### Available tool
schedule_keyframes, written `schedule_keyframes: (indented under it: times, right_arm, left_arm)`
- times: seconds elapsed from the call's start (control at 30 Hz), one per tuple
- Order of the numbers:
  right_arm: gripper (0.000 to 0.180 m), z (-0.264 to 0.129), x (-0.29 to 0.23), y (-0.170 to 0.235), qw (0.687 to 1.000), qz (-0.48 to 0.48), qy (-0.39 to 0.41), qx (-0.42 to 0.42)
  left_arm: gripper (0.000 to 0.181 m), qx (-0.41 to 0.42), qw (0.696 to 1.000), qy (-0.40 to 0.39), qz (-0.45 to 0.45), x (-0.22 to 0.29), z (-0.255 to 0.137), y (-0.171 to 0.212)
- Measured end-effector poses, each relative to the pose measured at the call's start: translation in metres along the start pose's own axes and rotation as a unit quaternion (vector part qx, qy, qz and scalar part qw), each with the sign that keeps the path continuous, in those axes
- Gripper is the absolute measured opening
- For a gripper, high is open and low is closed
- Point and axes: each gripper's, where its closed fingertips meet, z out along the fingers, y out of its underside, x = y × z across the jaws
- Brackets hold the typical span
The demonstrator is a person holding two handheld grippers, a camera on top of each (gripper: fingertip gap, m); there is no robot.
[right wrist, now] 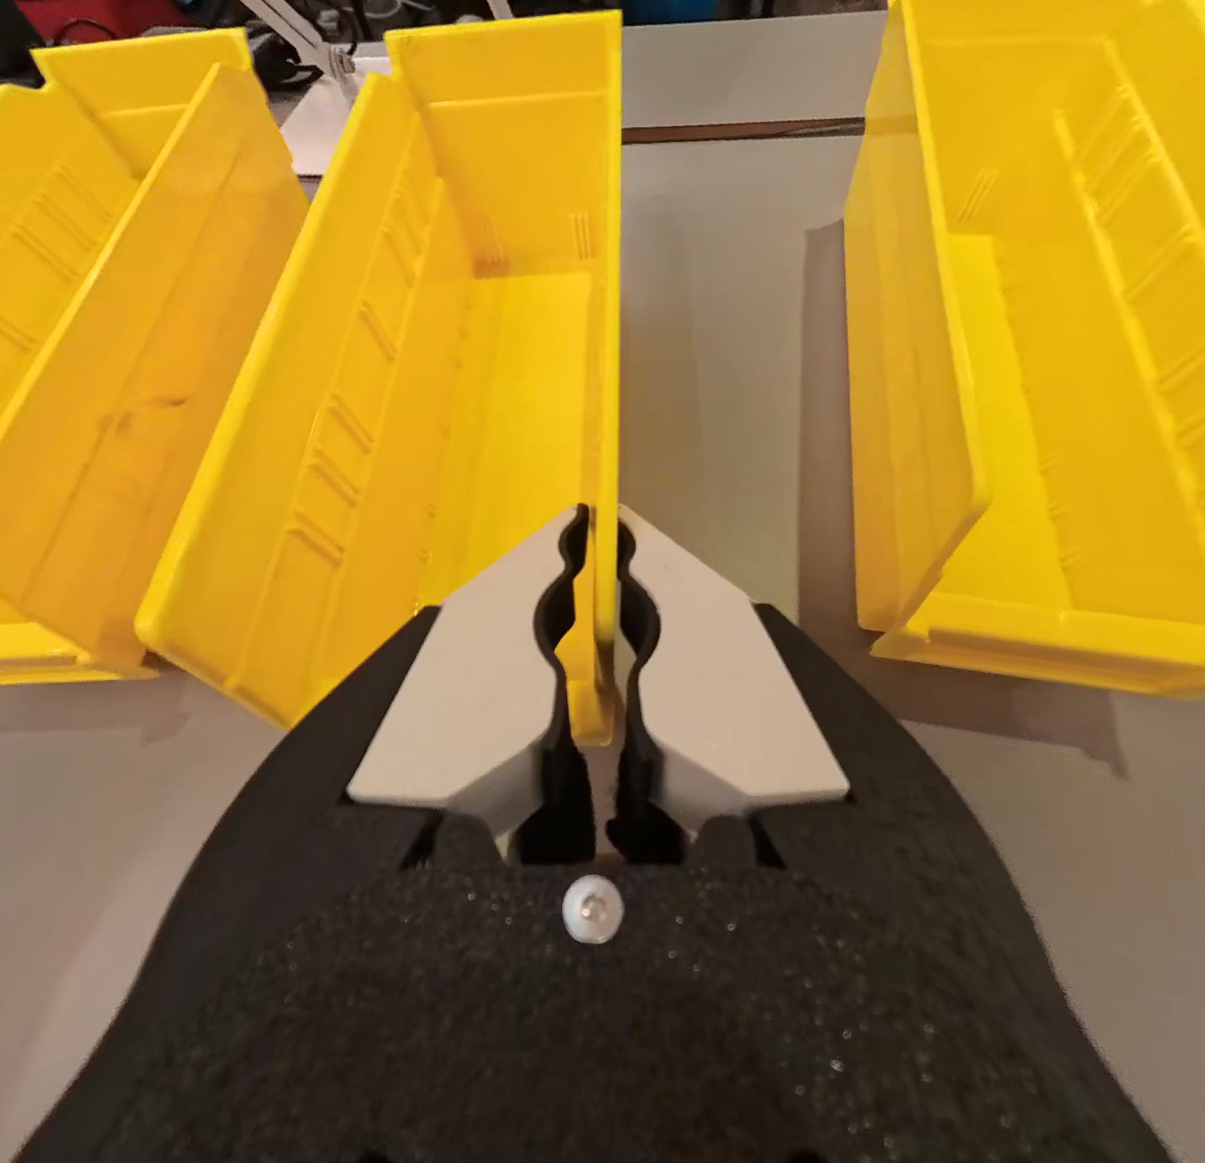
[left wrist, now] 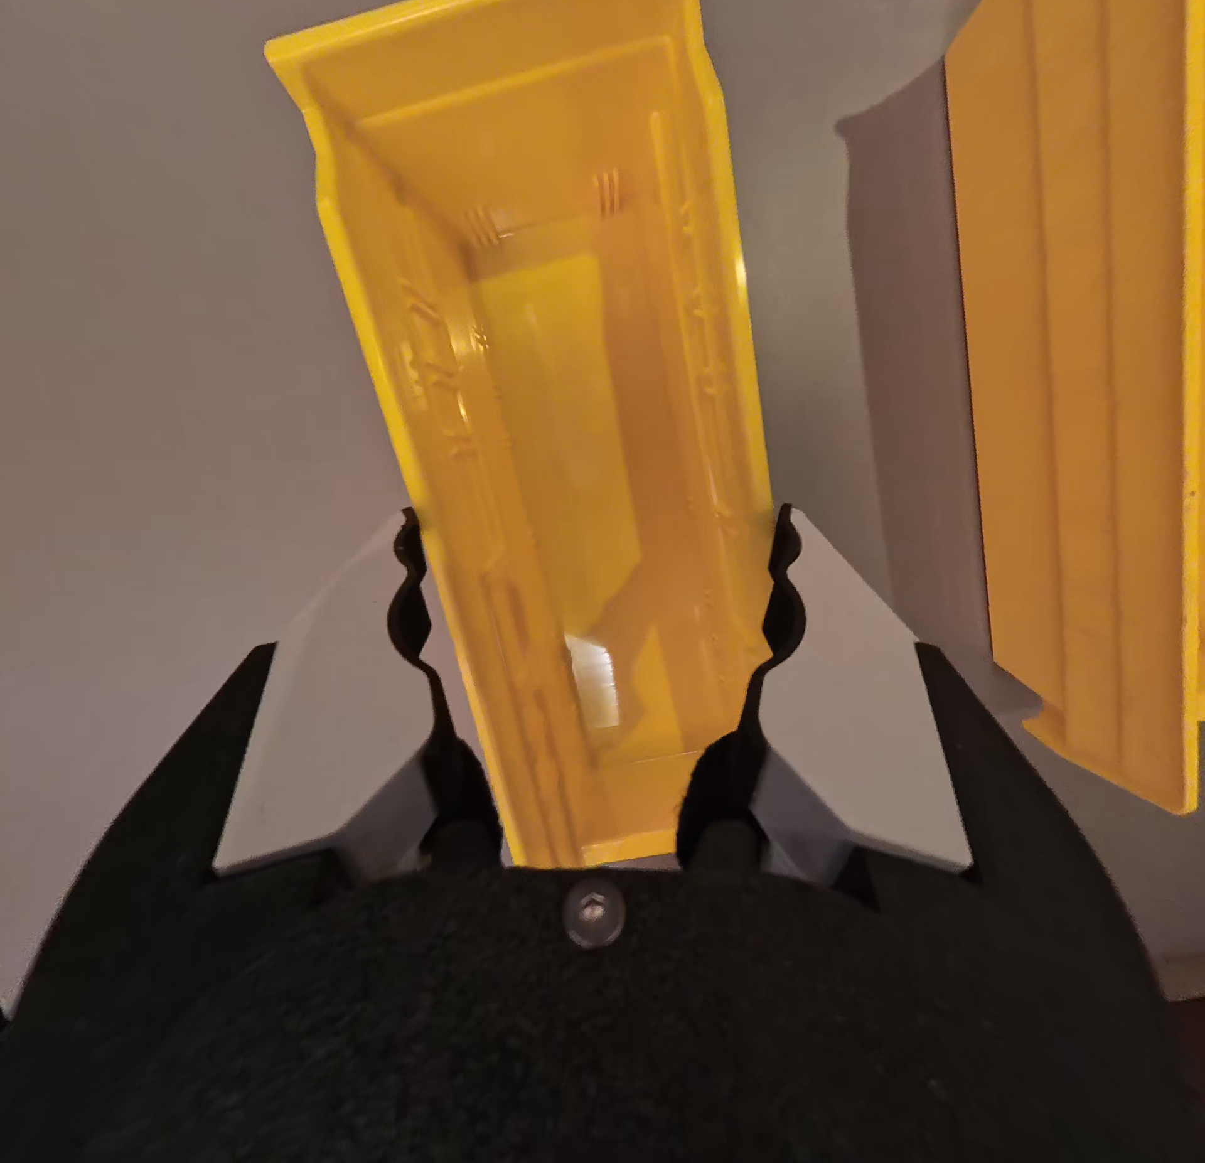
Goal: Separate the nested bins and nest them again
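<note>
Both grippers grip yellow bins: my left gripper (left wrist: 596, 610) spans a narrow bin (left wrist: 554, 375) across its width; my right gripper (right wrist: 603, 610) pinches the middle bin's (right wrist: 404, 382) side wall above the desk (right wrist: 717, 349).

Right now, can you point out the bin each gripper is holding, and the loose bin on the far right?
Left-held bin (left wrist: 541, 375), left wrist view, inner floor.
Right-held bin (right wrist: 521, 375), right wrist view, inner floor.
Far-right bin (right wrist: 1043, 479), right wrist view, inner floor.

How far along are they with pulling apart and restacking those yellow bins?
Separation looks done: three yellow plastic bins stand apart on the grey table. In hand: the right gripper pinches the middle bin's side wall; the left gripper straddles a bin. Re-nesting remains.
</note>
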Motion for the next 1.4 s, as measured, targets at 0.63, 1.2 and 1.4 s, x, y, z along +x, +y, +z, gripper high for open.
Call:
schedule_keyframes:
  times: [0.63, 1.2, 1.4]
  right_arm:
    - [0.072, -0.105, 0.001, 0.004, 0.991, -0.018, -0.131, -0.021]
    - [0.073, -0.099, -0.005, 0.020, 0.980, -0.029, -0.130, -0.148]
    - [0.083, -0.057, 0.036, -0.058, 0.972, -0.064, -0.063, -0.218]
  left_arm:
    - [0.066, 0.381, 0.914, 0.139, -0.026, 0.050, -0.088, 0.136]
    - [0.043, 0.379, 0.917, 0.125, -0.010, 0.054, -0.089, 0.132]
    - [0.043, 0.354, 0.927, 0.120, 0.038, 0.053, -0.080, 0.150]
